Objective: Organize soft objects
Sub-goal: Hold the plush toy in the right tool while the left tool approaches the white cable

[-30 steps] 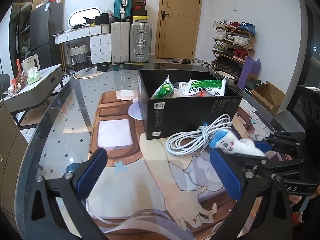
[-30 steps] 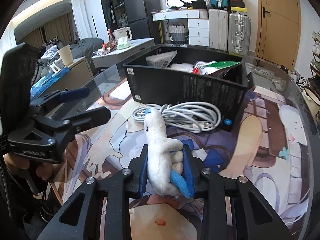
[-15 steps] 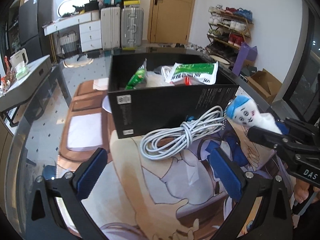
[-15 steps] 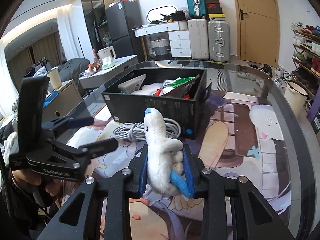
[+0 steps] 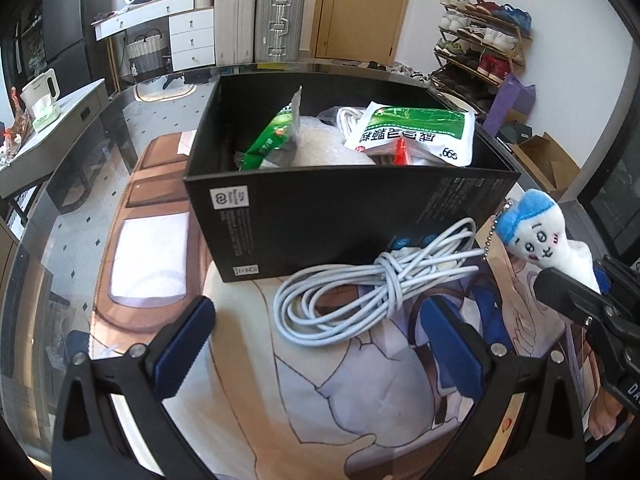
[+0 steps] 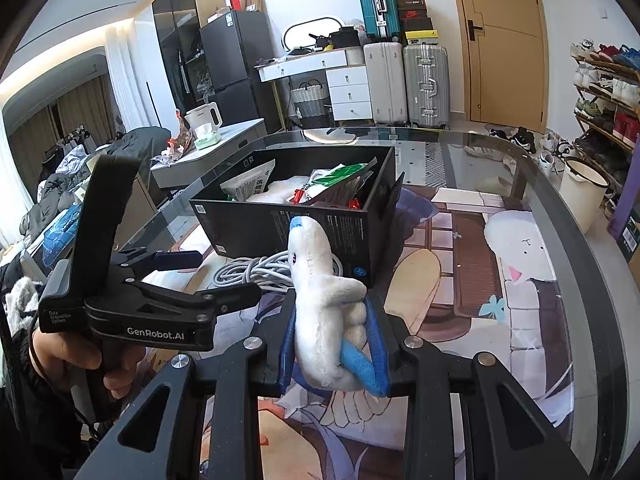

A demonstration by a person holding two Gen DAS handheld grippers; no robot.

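Observation:
My right gripper (image 6: 332, 344) is shut on a small white plush toy (image 6: 324, 300) with a blue head and blue tail, held in the air in front of the black box (image 6: 280, 224). The toy also shows at the right of the left wrist view (image 5: 536, 232), with a bead chain hanging from it. My left gripper (image 5: 316, 344) is open and empty, low over the table, its blue pads either side of a coiled white cable (image 5: 372, 292). The black box (image 5: 340, 208) holds green and white packets (image 5: 412, 132) and bubble wrap.
The glass table (image 6: 560, 208) has an illustrated mat (image 5: 352, 400) under it. The cable coil lies against the box's near wall. Suitcases (image 6: 404, 80), a shoe rack (image 5: 480, 48) and a side counter (image 6: 208, 152) stand beyond the table.
My right gripper has lifted the plush toy up from the table. My left gripper has moved closer to the box and cable.

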